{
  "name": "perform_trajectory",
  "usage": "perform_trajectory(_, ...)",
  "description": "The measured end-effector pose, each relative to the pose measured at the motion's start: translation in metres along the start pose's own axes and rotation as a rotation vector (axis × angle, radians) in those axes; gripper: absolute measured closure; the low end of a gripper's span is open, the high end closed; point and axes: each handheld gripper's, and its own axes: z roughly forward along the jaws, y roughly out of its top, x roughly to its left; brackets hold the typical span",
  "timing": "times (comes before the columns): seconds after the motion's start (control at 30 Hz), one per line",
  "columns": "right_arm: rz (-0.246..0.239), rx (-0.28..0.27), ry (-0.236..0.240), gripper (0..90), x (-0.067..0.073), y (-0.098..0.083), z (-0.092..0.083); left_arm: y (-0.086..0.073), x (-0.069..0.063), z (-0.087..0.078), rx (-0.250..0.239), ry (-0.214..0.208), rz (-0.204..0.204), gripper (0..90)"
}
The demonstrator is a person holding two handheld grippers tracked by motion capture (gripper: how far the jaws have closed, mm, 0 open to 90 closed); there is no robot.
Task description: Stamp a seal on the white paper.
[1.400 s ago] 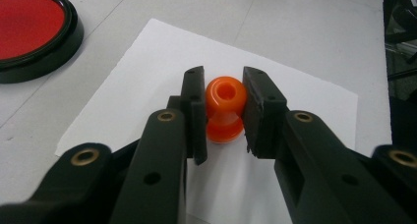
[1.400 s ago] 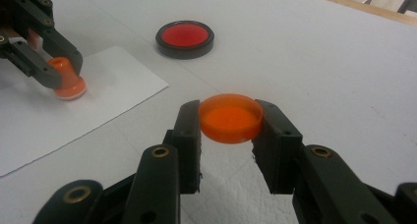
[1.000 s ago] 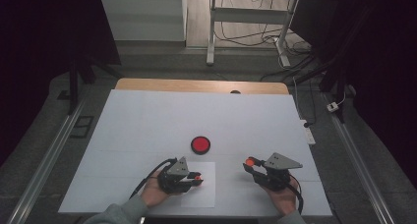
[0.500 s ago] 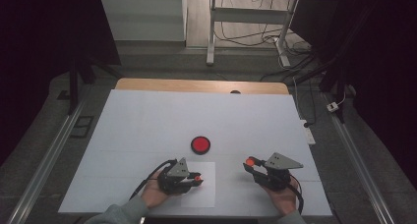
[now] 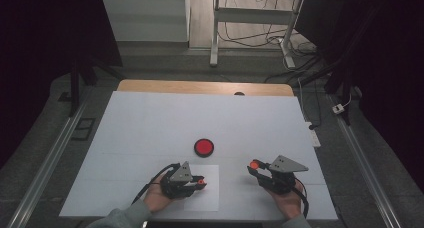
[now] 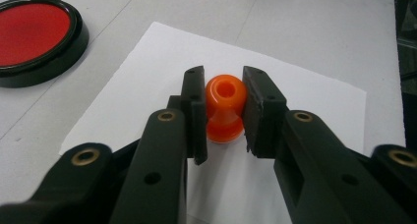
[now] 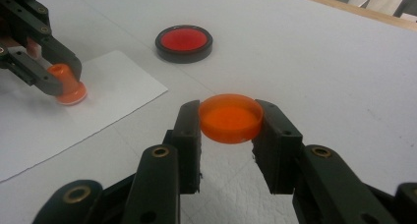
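Stamp [image 6: 224,108] pinched by the knob between the left fingers [image 6: 194,111], base down on the paper [image 6: 305,101]. Cap [image 7: 230,118] clamped between the right fingers [image 7: 275,135], open side up, just above the bare counter [image 7: 344,71]. Red pad [image 7: 184,42] sitting farther out, well apart from both, untouched.

Looks like stamping in hand, or capping to follow. Best kept upright: press straight down, no rocking, or a smeared print likely. Grip on the rounded knob narrow, so firm squeeze and slow lift. For capping, tilt the cap mouth toward the base, line up axes first, then push. Paper loose on the counter, may shift under a sideways drag.
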Motion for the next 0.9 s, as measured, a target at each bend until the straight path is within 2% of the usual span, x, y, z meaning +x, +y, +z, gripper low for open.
perform_trajectory(0.47,-0.001,-0.005,0.001,63.9,0.001,0.000,0.000,0.000,0.002,0.000,0.001,-0.011,-0.005,73.1)
perform_trajectory(0.7,-0.005,0.002,0.001,63.9,0.001,0.000,0.000,0.001,0.005,-0.001,0.000,-0.029,-0.029,72.9)
perform_trajectory(0.73,-0.003,0.001,0.000,63.9,0.001,0.000,0.000,0.001,0.007,-0.002,-0.010,-0.040,-0.041,72.9)
perform_trajectory(0.83,0.004,-0.005,-0.001,63.9,0.000,0.000,-0.001,0.003,0.015,-0.013,-0.104,-0.064,-0.104,72.9)
perform_trajectory(0.9,0.005,-0.006,-0.002,64.0,0.000,0.000,-0.001,0.005,0.019,-0.020,-0.144,-0.067,-0.128,72.9)
